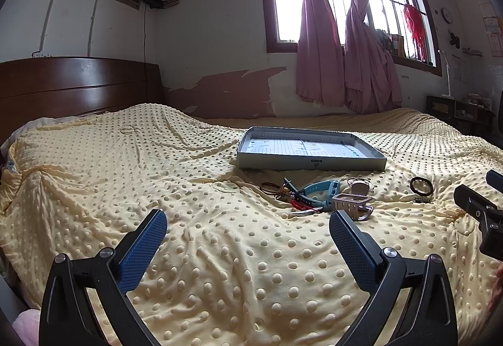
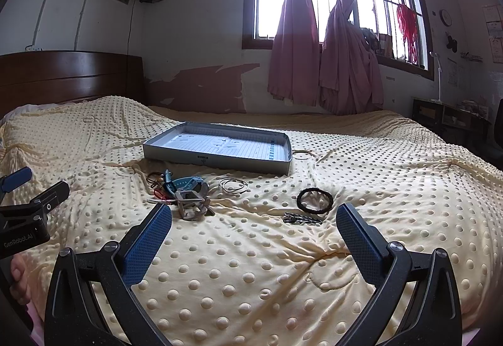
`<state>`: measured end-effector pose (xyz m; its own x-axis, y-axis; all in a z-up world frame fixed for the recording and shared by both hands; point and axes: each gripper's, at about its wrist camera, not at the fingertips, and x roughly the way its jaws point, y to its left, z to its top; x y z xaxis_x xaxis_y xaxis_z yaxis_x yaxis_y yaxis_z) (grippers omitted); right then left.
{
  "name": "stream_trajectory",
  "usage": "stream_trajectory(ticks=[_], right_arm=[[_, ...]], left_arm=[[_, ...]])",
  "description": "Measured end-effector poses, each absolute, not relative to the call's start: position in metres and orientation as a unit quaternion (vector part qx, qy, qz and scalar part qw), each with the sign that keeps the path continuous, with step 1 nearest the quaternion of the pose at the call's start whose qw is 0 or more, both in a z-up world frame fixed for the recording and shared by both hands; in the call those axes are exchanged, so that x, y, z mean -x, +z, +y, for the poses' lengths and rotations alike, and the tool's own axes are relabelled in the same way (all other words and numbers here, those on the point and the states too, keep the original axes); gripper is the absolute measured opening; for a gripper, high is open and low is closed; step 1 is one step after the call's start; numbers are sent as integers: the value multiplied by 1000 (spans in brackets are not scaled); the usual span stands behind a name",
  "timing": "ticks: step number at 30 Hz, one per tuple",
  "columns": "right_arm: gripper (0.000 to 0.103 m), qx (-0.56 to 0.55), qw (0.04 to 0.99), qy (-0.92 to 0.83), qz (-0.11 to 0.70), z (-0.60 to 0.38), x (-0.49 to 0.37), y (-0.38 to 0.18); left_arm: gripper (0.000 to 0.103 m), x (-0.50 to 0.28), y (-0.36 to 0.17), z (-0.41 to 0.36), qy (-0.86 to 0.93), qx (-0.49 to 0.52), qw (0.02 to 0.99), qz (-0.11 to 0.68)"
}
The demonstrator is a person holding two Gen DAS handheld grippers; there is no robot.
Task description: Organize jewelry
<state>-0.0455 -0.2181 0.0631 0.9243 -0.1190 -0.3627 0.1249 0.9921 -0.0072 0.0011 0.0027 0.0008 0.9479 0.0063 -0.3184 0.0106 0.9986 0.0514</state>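
Note:
A shallow grey tray (image 1: 311, 163) (image 2: 217, 159) lies on the yellow dotted bedspread. In front of it lies a heap of jewelry: a blue watch strap (image 1: 320, 190) (image 2: 185, 182), a beige watch (image 1: 352, 203) (image 2: 190, 204), thin bangles (image 1: 361, 182) (image 2: 233, 185), brown hair ties (image 1: 270, 188) and red pieces (image 1: 298, 205). A black bracelet (image 1: 421, 185) (image 2: 315, 200) and a small dark clip (image 2: 301, 218) lie to the right. My left gripper (image 1: 248, 220) is open and empty, short of the heap. My right gripper (image 2: 254, 217) is open and empty, just short of the black bracelet.
The bedspread (image 1: 157, 176) covers a wide bed with a dark wooden headboard (image 1: 75, 85) at the left. A window with pink curtains (image 1: 339, 41) is behind. A dark side table (image 1: 456, 110) stands at the far right. A thin ring (image 2: 302, 154) lies by the tray's right corner.

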Motion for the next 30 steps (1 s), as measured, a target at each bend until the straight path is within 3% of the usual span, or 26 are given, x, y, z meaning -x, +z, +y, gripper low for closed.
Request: stream_trajectory(ticks=[30], right_arm=[[102,-14,979,-74,188,-223,44,65]], left_arm=[[103,-7,0,18,7,-15,985,170]])
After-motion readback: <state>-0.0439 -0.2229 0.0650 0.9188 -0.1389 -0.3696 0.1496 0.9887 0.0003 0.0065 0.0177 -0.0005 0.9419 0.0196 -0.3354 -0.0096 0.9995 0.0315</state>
